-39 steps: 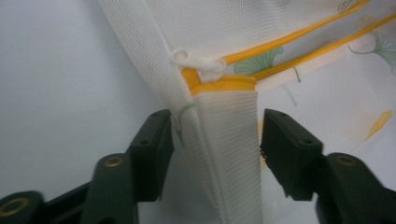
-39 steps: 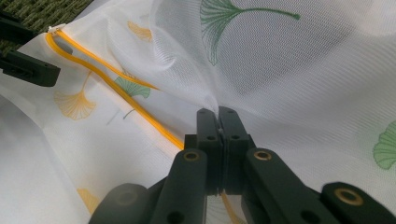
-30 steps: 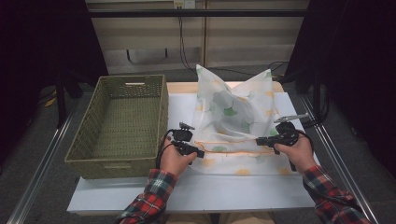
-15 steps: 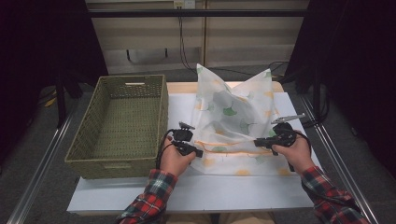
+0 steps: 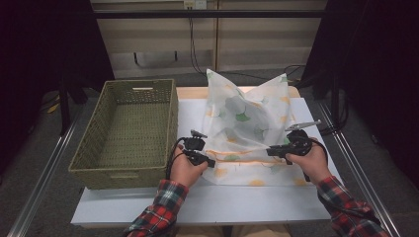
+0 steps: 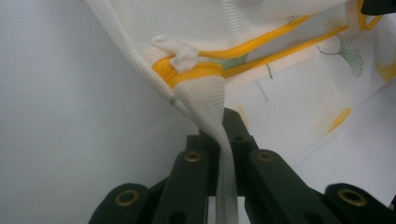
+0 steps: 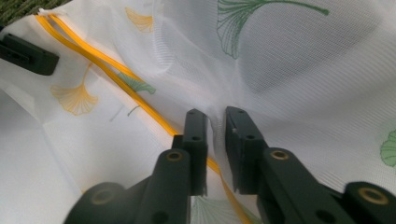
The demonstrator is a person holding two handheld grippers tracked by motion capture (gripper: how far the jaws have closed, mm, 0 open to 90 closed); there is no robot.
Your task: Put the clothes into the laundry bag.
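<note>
The mesh bag (image 5: 247, 123) is being held up by its near edge over the white table (image 5: 148, 202), in the middle of the high view, with the wicker basket (image 5: 128, 128) to its left. The step in hand is judged to be the lifting or opening of the bag along its yellow zipper (image 6: 261, 46). For this to be done well, both grips are best being kept firm and level, and the two hands drawn apart evenly, so that the thin mesh is not being torn or slipped from the jaws.

In the left gripper view, the left gripper (image 6: 226, 135) is being clamped on a narrow fold of mesh just below the white zipper pull (image 6: 180, 53), which sits in the upper middle of that frame. In the right gripper view, the right gripper (image 7: 215, 123) is being closed on a pinch of mesh beside the zipper, which runs from the upper left down to the jaws. In the high view the left gripper (image 5: 207, 159) is touching the bag's lower left corner and the right gripper (image 5: 271, 150) its lower right, the fabric rising above and between them.
</note>
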